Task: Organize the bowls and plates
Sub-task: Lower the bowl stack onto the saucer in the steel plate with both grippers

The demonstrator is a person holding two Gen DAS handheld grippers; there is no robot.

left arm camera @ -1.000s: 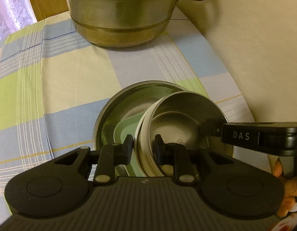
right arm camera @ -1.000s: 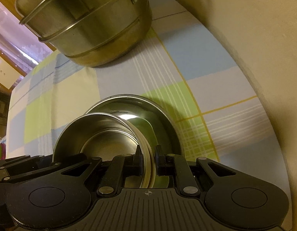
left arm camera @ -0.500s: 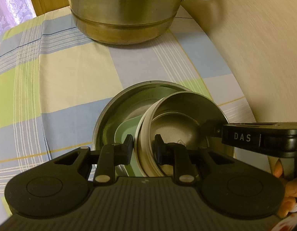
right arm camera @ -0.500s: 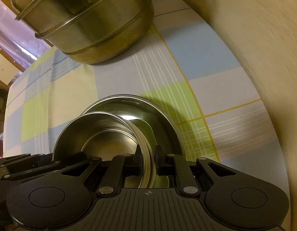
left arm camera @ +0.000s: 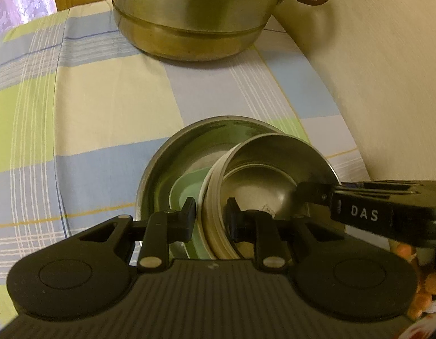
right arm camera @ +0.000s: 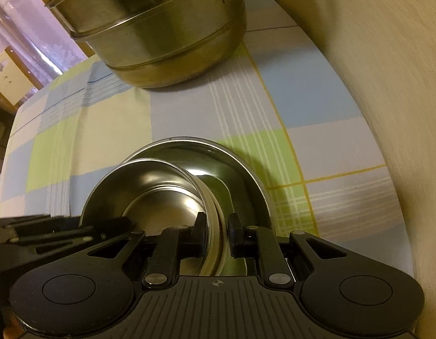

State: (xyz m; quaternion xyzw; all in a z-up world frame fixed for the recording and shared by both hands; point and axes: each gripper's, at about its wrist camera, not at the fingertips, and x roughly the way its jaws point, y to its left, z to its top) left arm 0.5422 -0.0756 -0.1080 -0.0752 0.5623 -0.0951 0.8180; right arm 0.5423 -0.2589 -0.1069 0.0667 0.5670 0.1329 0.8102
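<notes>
**Bowl held by 2 grippers over the steel dish**

Grippers pinch opposite walls of the small steel bowl (left arm camera: 277, 169) — 1 on each side. The left gripper (left arm camera: 211, 217) has its 2 fingers nearly together, clamped across the bowl's cream-banded wall, 1 pad outside and 1 inside. The right gripper (right arm camera: 216, 233) straddles the far wall the same way; its jaws have just been opening slightly, with the rim between them and its pads at the wall. The bowl sits tilted inside the larger steel dish (left arm camera: 172, 152), and beside the left fingers a pale green plate (left arm camera: 187, 189) lies in that dish. Beyond the fingertips, well apart on the checked tablecloth (left arm camera: 105, 107), stands a big steel pot (left arm camera: 195, 19).
</notes>
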